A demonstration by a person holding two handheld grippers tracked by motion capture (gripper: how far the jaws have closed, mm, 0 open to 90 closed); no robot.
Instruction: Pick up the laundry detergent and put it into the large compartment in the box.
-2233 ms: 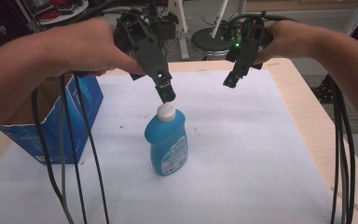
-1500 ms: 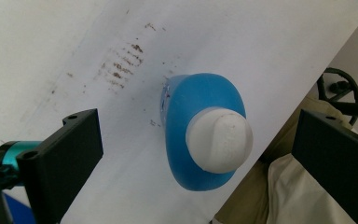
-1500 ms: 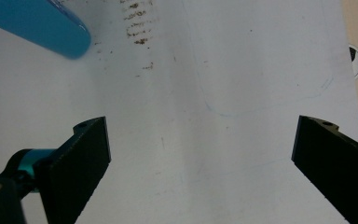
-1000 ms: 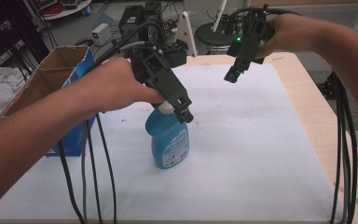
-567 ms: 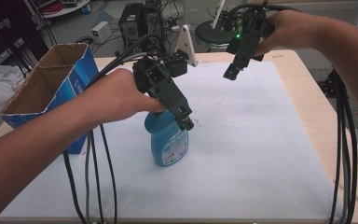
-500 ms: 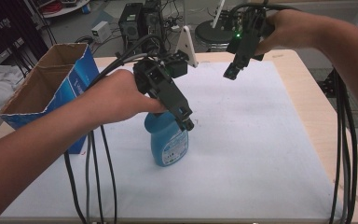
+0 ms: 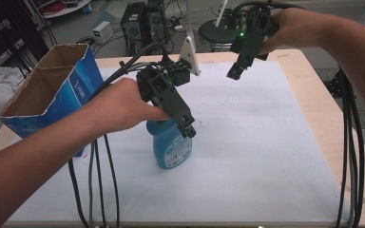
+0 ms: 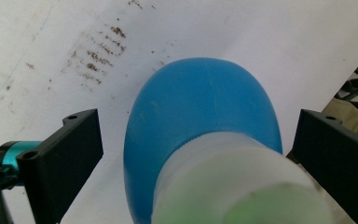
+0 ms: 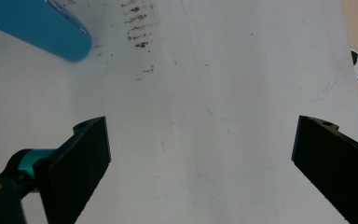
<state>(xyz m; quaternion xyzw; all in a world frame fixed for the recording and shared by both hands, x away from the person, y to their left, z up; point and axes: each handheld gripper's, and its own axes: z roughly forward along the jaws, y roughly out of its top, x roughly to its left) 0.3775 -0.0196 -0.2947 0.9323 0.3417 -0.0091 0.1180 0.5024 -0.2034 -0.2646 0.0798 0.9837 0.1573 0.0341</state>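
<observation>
Bottle point(image 7: 173, 145) first: it stands upright on the white mat point(image 7: 266, 142), just right of the cardboard box point(image 7: 52, 99), and your left gripper point(image 8: 193, 140) straddles its pale cap point(image 8: 233, 177) with both jaws spread wide, touching neither side. Centre the cap between the jaws, sink a little toward the neck, then squeeze evenly so the bottle does not tip. Your right gripper point(image 7: 235, 72) hangs well beyond the bottle, over the mat's far part, jaws wide apart and holding nothing; hold it clear.

wooden table point(image 7: 313, 90), white mat point(image 7: 266, 142), cluttered floor point(image 7: 114, 19)
</observation>
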